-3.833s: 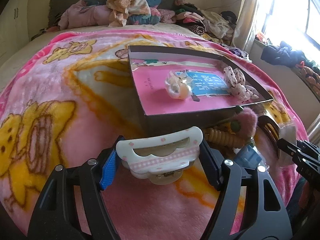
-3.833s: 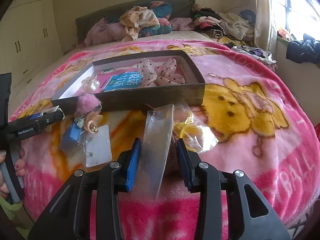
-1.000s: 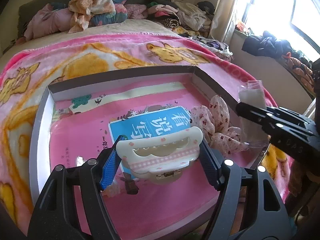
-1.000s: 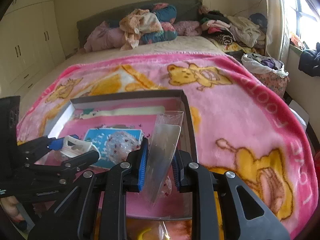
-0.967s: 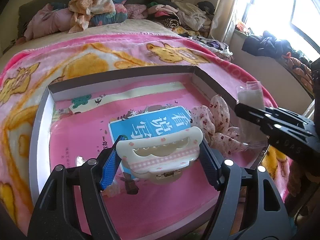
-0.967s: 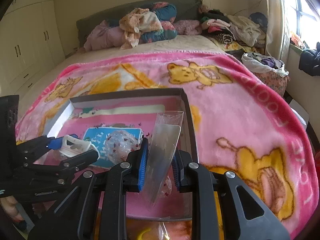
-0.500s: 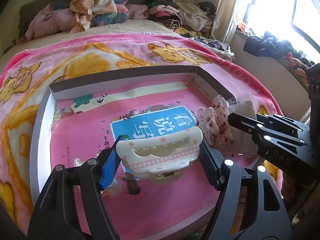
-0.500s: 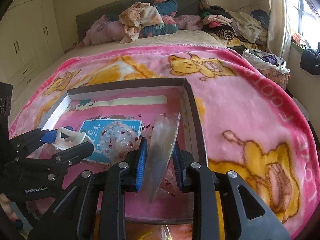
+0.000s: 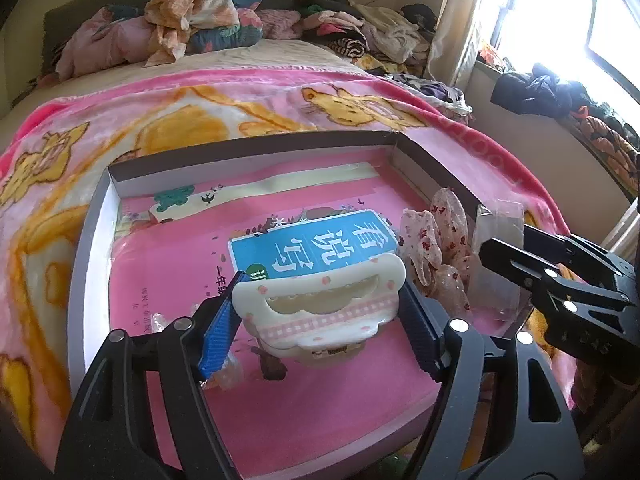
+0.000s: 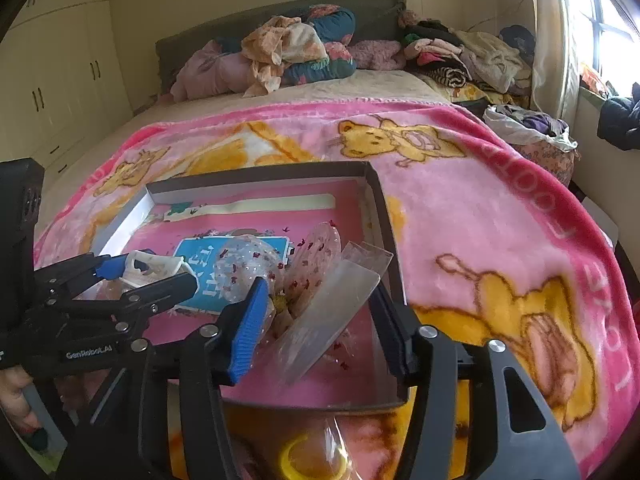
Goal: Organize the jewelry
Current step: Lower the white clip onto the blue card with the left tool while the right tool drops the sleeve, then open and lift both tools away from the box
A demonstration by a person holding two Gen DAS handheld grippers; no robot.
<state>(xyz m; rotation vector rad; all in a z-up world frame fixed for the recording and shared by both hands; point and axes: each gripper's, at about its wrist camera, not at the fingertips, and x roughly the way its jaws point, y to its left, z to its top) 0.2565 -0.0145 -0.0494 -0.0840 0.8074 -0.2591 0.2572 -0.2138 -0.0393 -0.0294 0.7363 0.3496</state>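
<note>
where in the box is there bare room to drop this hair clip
The hair clip sits in the left tongs. Free patches: the pink floor between the box left wall and the blue label, and the strip along the far wall. The right side is crowded with the floral scrunchie, the clear packet and the right tongs.

I'm in a home bedroom: a bed [image 10: 280, 92] with a dark headboard [image 10: 224, 40], spread with a pink cartoon-bear blanket [image 10: 480, 208] and piled with rumpled clothes [image 10: 288, 52], cream built-in wardrobes [image 10: 56, 64] along one wall, and a bright window [image 9: 560, 12] with a curtain beside it
</note>
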